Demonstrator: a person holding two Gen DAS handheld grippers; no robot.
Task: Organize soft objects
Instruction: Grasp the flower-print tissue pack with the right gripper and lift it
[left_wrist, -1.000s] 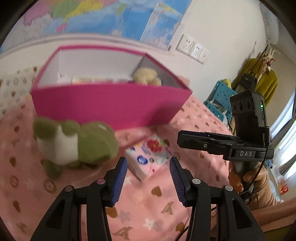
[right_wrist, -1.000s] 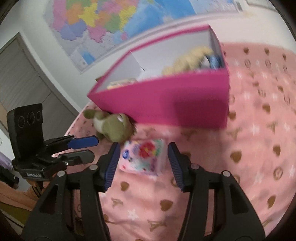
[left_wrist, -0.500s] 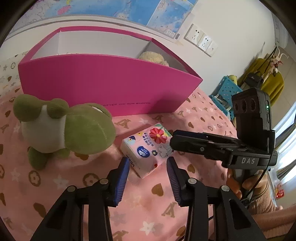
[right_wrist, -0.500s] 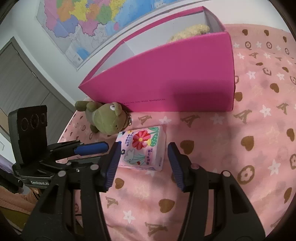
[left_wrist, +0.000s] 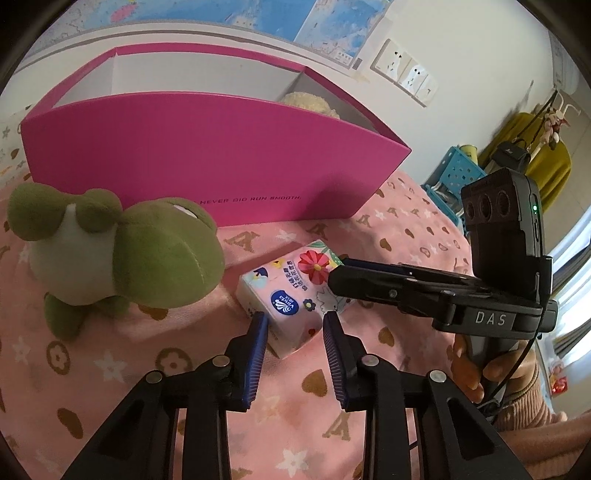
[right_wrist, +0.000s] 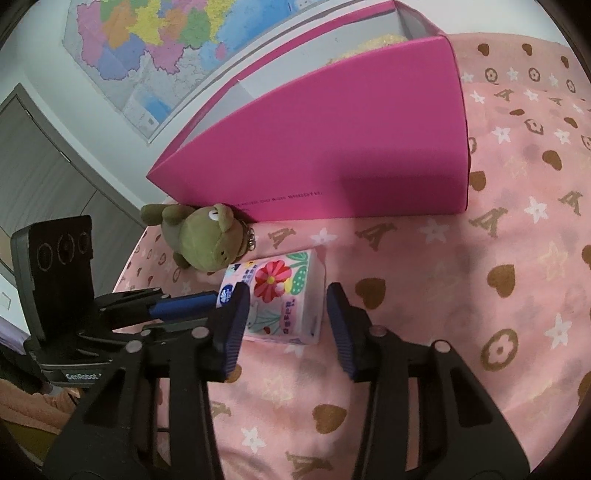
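Where both wrist views meet, lower centre of each frame:
Tissue pack (left_wrist: 295, 295): floral wrapper, lying flat on the pink blanket (left_wrist: 110, 369), in front of the pink box (left_wrist: 207, 158).
Left gripper (left_wrist: 293, 341): jaws have just been closing; the near corner of the pack sits between the blue pads, which look to be at its sides, though firm pressing cannot be made out.
Right gripper (right_wrist: 284, 314): jaws have just been closing around the same pack; left pad at its edge, right pad just clear of it, so not yet clamped.
Green plush (left_wrist: 110, 254): left of centre in the left view, just beside the pack, against the box's front wall.
Cream plush (left_wrist: 306, 103): inside the box, upper centre, only its top showing.
Hand (left_wrist: 476, 365): lower right of the left view, wrapped round the right gripper's handle.
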